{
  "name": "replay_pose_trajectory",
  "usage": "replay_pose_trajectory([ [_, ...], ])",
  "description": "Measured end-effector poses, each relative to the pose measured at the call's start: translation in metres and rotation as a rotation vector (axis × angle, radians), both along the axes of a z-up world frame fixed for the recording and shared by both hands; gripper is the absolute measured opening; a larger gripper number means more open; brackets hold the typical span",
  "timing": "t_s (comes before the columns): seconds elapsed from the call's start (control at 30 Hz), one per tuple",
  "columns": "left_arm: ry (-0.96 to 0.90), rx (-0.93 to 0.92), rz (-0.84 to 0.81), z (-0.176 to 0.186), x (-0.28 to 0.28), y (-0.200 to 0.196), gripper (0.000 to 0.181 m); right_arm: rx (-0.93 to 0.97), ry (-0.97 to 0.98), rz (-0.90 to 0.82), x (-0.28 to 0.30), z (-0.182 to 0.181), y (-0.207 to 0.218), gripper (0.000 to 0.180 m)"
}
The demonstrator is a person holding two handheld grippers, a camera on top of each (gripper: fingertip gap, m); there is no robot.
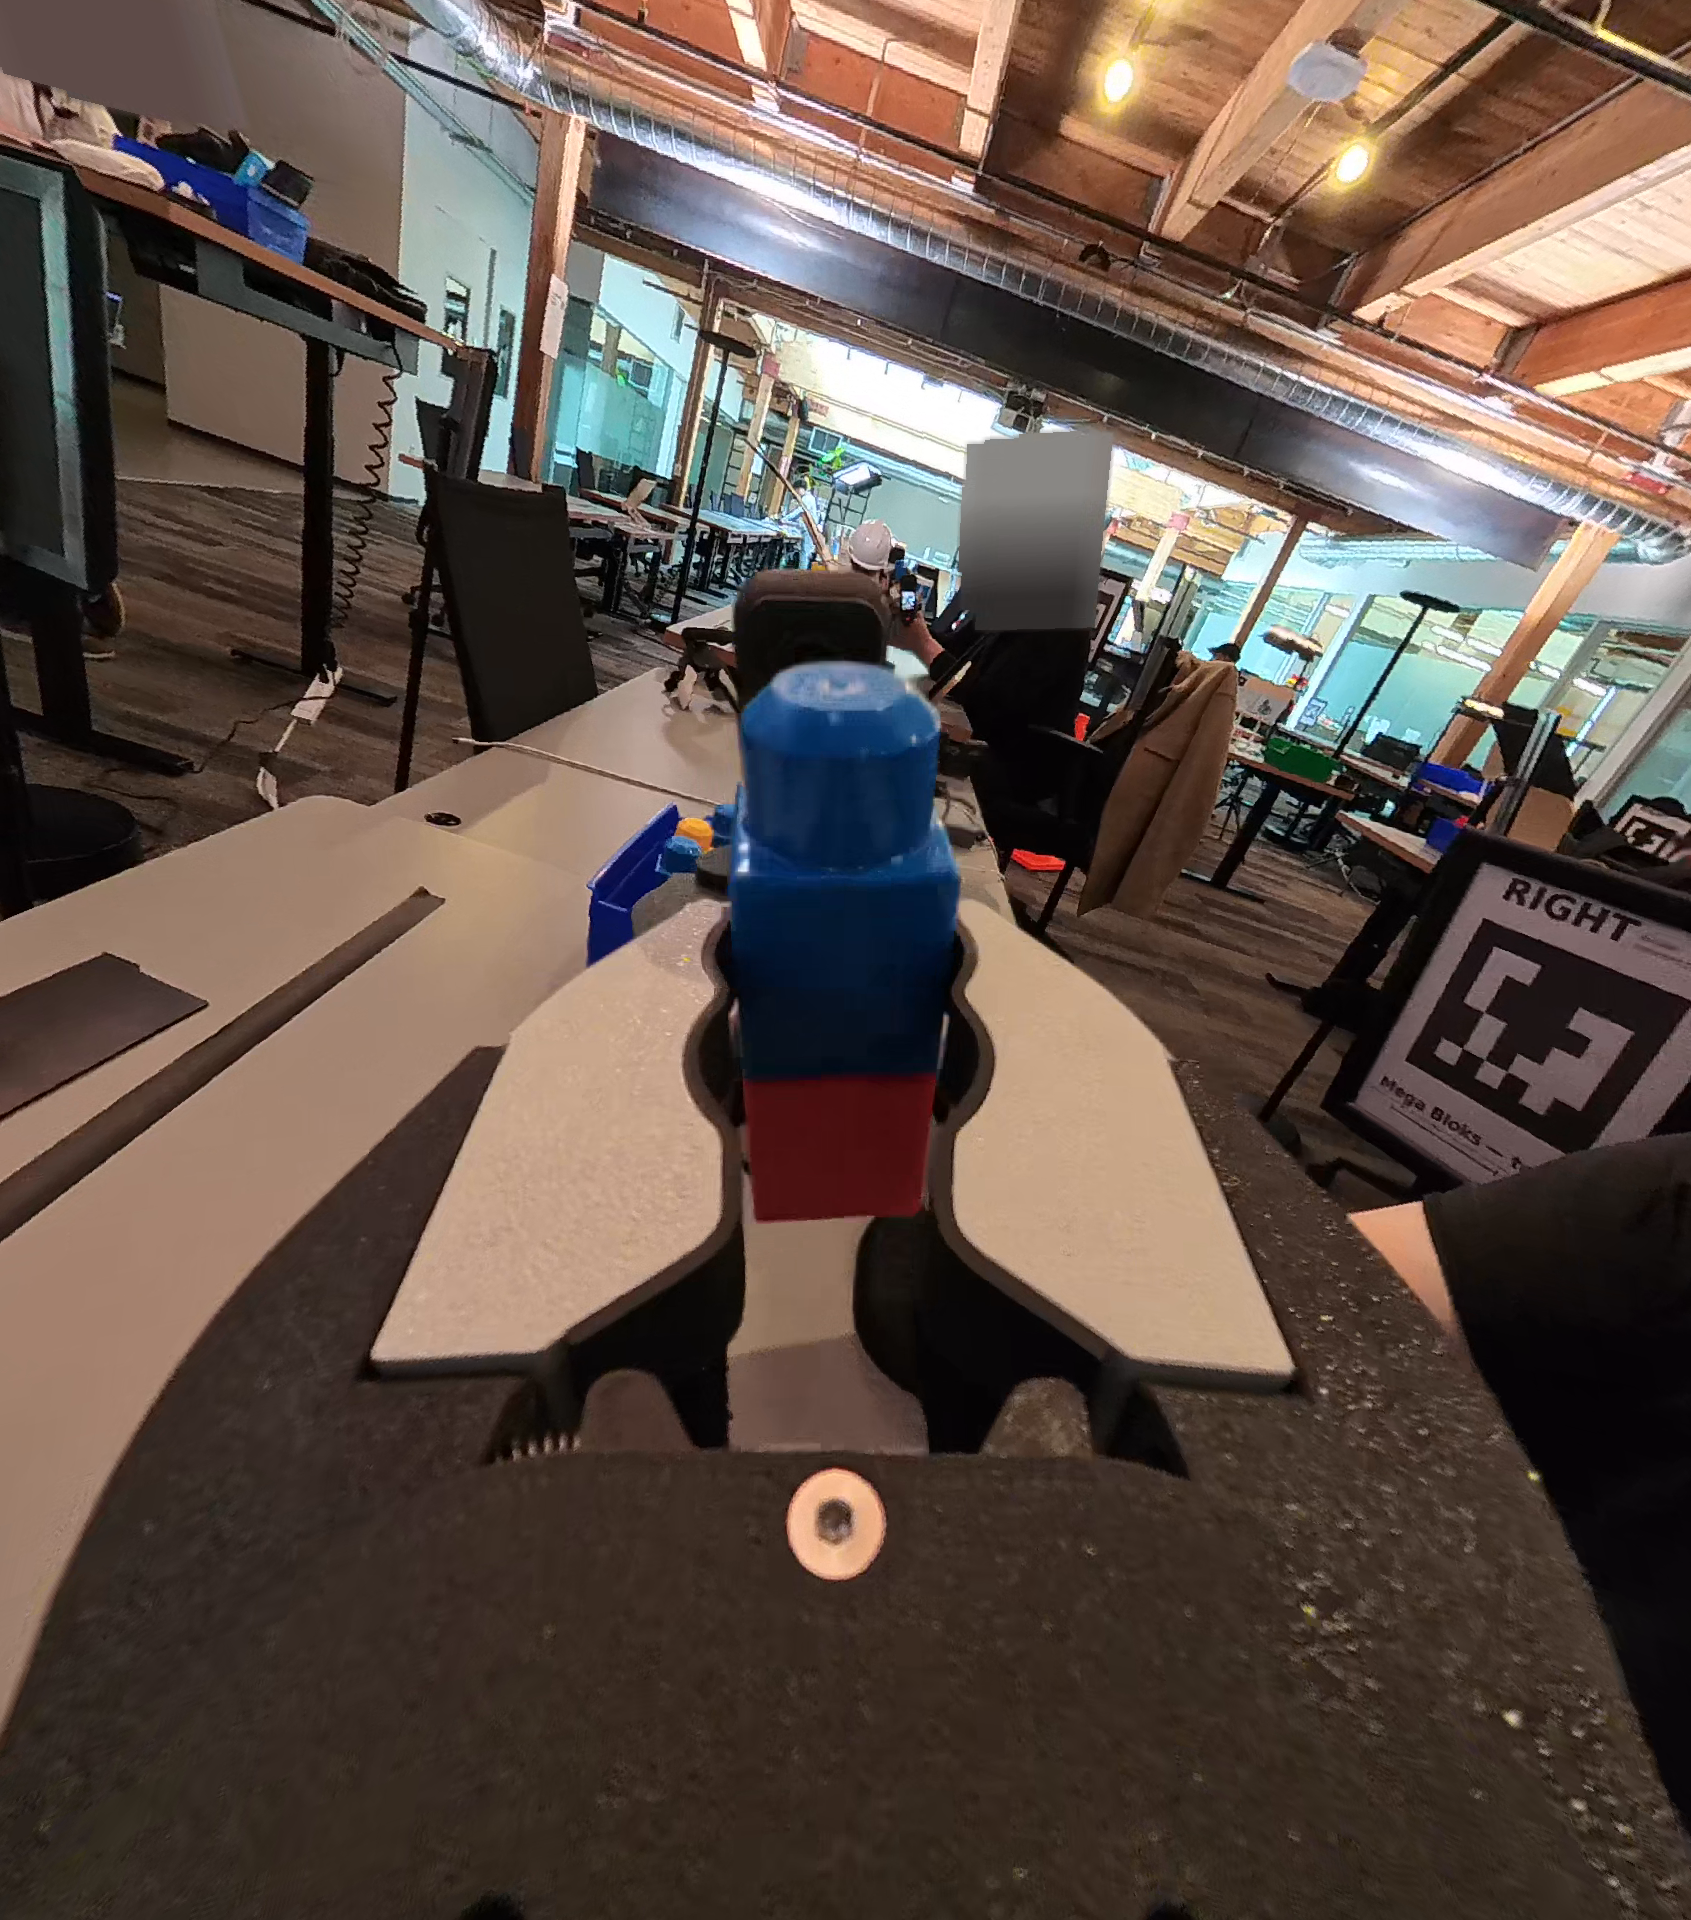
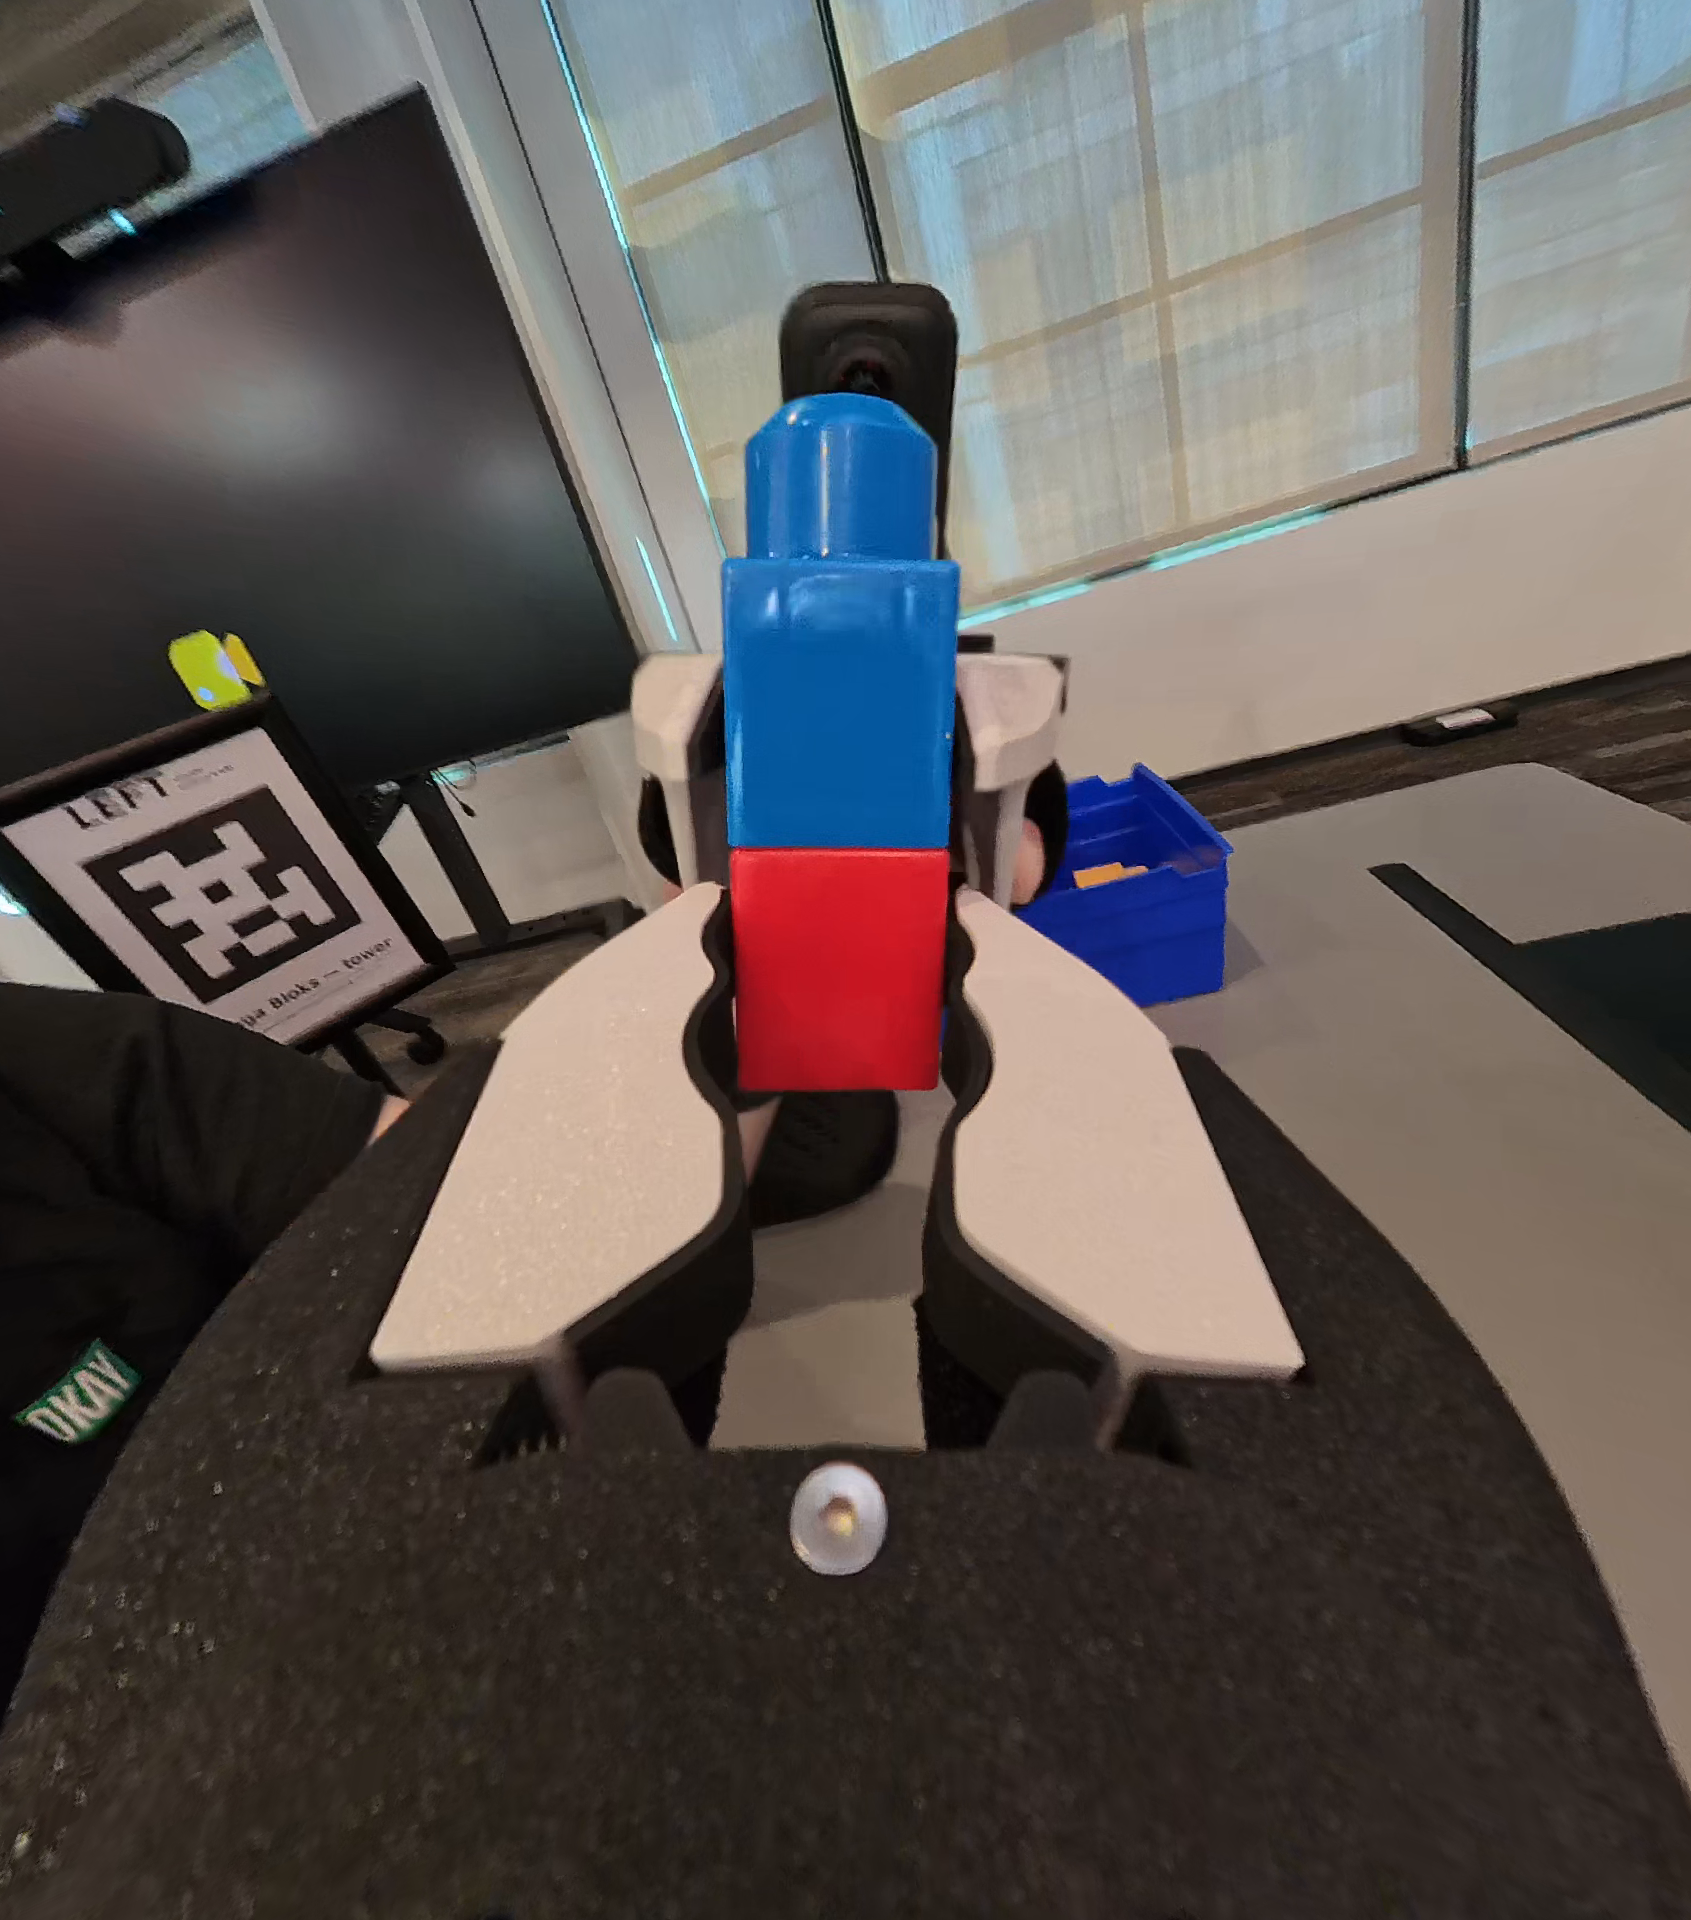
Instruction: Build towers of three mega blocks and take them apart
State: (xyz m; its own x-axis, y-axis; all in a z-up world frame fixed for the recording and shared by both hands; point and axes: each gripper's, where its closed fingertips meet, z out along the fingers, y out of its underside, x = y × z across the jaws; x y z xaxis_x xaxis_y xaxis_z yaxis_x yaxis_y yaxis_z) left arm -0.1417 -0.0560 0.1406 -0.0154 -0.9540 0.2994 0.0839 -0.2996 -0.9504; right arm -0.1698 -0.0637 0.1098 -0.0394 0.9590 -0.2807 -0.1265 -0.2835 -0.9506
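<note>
We see a blue block (image 2: 839, 665) stacked on a red block (image 2: 837, 966). The right gripper (image 2: 839, 935) has pale grey finger plates on a speckled black body (the left gripper (image 1: 841, 997) is coloured alike). The bin (image 2: 1147, 914) is blue, the table (image 2: 1443, 1091) grey. Each framed sign (image 2: 228, 883) bears a black-and-white square pattern.

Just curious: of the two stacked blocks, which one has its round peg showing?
The blue block, on top; its peg stands bare. The red block beneath shows only flat sides.
</note>
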Motion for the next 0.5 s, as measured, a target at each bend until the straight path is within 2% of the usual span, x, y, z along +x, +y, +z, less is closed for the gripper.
replay_pose_trajectory([
  [0.03,0.016,0.003,0.022,-0.001,-0.002,0.003,0.049,-0.010,0.034,0.018,0.001,0.005,-0.002,0.035],
  [0.07,0.023,0.004,0.065,0.000,-0.006,0.008,0.072,-0.021,0.054,0.037,0.002,0.008,-0.005,0.035],
  [0.1,0.005,0.012,0.099,0.004,-0.012,0.012,0.083,-0.022,0.051,0.043,0.004,0.008,-0.005,0.035],
  [0.17,-0.103,0.020,0.124,0.022,-0.031,0.013,0.081,0.001,0.031,0.009,0.008,0.006,-0.002,0.035],
  [0.3,-0.272,0.034,0.144,0.056,-0.075,0.002,0.077,-0.010,0.085,0.069,0.016,0.014,-0.009,0.035],
  [0.5,-0.366,0.233,0.278,0.106,-0.126,-0.061,0.069,-0.039,0.250,0.360,0.029,0.036,-0.045,0.036],
])
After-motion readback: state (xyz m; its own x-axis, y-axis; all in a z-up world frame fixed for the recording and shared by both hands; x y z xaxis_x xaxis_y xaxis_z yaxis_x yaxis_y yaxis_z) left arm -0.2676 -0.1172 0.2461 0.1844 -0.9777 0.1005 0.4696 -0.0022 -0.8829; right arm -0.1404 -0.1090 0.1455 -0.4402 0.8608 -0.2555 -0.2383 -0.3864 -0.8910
